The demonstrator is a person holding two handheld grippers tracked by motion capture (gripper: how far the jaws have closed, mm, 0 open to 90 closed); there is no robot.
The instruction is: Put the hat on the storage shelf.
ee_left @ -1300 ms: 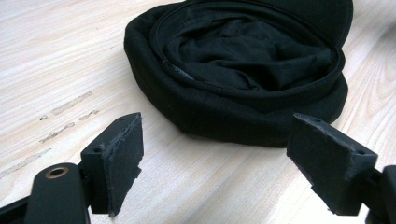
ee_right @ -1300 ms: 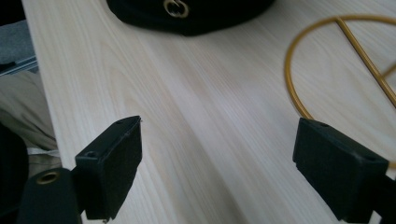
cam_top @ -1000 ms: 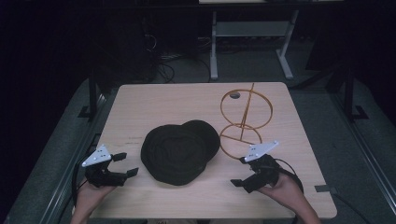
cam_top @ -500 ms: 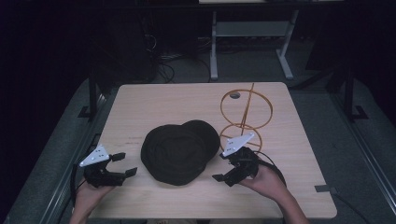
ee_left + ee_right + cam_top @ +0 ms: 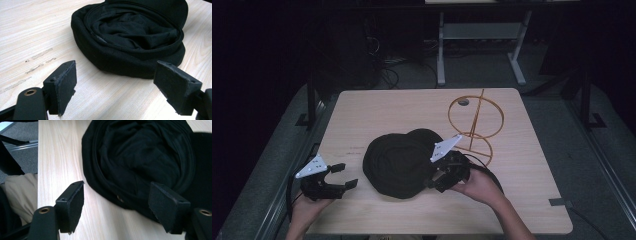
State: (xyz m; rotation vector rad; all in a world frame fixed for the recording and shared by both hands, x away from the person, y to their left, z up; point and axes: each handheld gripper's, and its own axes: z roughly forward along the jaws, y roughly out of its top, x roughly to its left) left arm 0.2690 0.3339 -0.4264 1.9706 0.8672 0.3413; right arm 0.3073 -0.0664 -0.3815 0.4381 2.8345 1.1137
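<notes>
Seen from the high view, one black cap [image 5: 401, 162] lies upside down at the middle of the wooden table [image 5: 377, 112], its brim toward the far side, with a single gold wire stand [image 5: 475, 125] to its right. The right gripper [image 5: 438, 179] sits at the cap's near right edge, while the left gripper [image 5: 343, 176] waits near the table's left edge, apart from the cap; two grippers in all. In the left gripper view, the left gripper [image 5: 115, 80] stands released, jaws wide and holding nothing, the cap [image 5: 130, 32] lying beyond them with its lining facing up. In the right gripper view, the right gripper [image 5: 116, 206] is likewise spread and empty, one jaw over bare table, the other over the cap [image 5: 140, 157] and its rolled rim. The step in hand looks like taking hold of that rim: it would go best with the jaws lowered to straddle the rim squarely, closing on the thick band rather than loose lining, so the cloth does not slip.
</notes>
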